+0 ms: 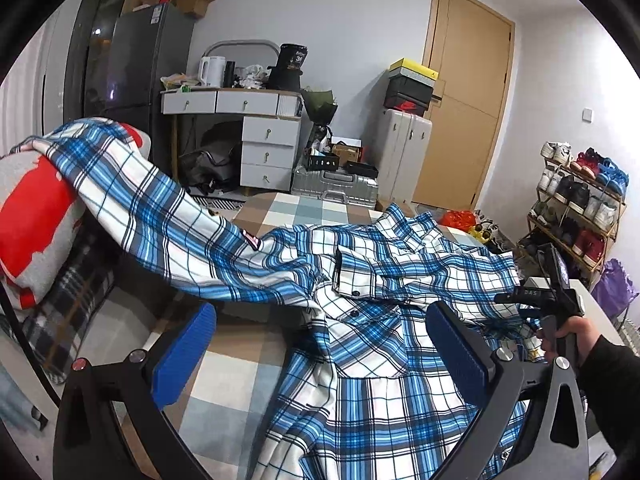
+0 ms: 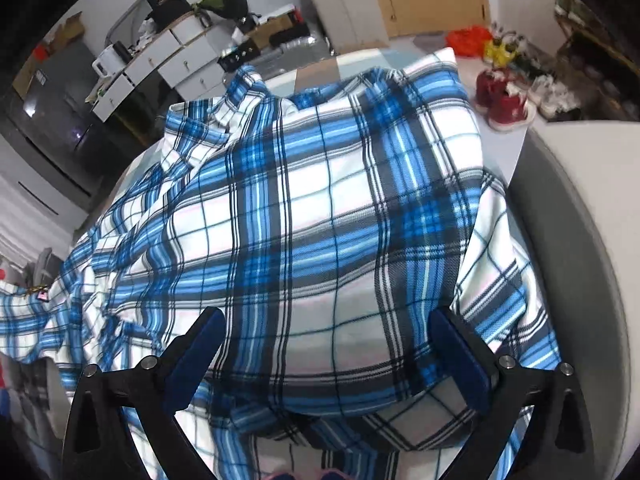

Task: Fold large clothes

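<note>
Lying across checked table (image 1: 240, 364), plaid shirt (image 1: 360, 280): left sleeve (image 1: 140, 188) stretched up-left onto red pillow (image 1: 36, 220), collar away. Left gripper (image 1: 320, 344) spread, empty. Right gripper (image 2: 324, 352) spread over shirt. Shoe rack (image 1: 576, 216) full of shoes.
</note>
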`<state>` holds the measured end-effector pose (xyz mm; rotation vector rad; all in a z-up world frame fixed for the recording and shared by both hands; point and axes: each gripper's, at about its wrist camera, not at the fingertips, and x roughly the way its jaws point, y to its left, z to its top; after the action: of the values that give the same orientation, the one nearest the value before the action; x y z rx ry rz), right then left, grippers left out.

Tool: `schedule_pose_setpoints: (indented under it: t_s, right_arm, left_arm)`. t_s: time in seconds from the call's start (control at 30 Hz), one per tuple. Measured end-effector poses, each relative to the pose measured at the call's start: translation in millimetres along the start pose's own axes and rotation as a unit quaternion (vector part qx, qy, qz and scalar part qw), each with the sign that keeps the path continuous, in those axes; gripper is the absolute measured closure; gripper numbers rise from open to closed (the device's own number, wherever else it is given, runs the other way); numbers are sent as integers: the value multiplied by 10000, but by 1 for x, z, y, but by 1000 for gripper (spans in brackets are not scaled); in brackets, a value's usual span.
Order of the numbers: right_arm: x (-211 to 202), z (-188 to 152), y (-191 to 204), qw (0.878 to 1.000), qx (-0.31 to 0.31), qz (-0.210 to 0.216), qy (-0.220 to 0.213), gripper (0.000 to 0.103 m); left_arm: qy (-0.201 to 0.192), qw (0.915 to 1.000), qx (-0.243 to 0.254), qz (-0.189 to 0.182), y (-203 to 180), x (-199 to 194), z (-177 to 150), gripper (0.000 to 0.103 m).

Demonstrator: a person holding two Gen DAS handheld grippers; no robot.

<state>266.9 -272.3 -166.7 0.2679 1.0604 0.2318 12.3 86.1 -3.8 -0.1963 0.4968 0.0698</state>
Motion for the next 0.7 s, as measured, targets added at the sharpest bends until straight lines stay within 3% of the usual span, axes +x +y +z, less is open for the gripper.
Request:
schedule_pose_setpoints:
  t_s: [0.1, 0.2, 0.3, 0.37, 0.47, 0.53, 0.6, 0.7]
  right_arm:
    - [-20, -6, -9, 9974, 383, 604, -32, 2]
    - [-64, -27, -9, 9920, 505, 1103, -347, 1]
    - [-113, -59, 6, 9856, 346, 1492, -714, 1]
    - [-144, -85, 20, 9791, 173, 1713, -1087, 0]
    - [-180, -127, 42, 9688, 8, 1791, -1715, 0]
    - [-197, -152, 59, 9608, -130, 1783, -2118, 0]
    - [-206, -167, 80, 9543, -280, 1588, -2515, 0]
    - [-211, -181, 107, 9471, -541, 1303, -2884, 0]
  left_arm:
    - [-49, 9999, -12, 92, 2, -2, 3, 1]
    - [-103, 9998, -140, 73, 8, -6, 7, 1]
    - [146, 9968, -391, -685, 11, -5, 10, 1]
    - [95, 9967, -458, -669, 10, -10, 9, 1]
    - [-86, 9985, -280, -470, 1, -22, 8, 1]
    - [-60, 9979, -286, -585, 1, -29, 11, 1]
    - [-30, 9966, -236, -794, 3, -37, 21, 1]
    - [-272, 9974, -283, -597, 18, -61, 38, 1]
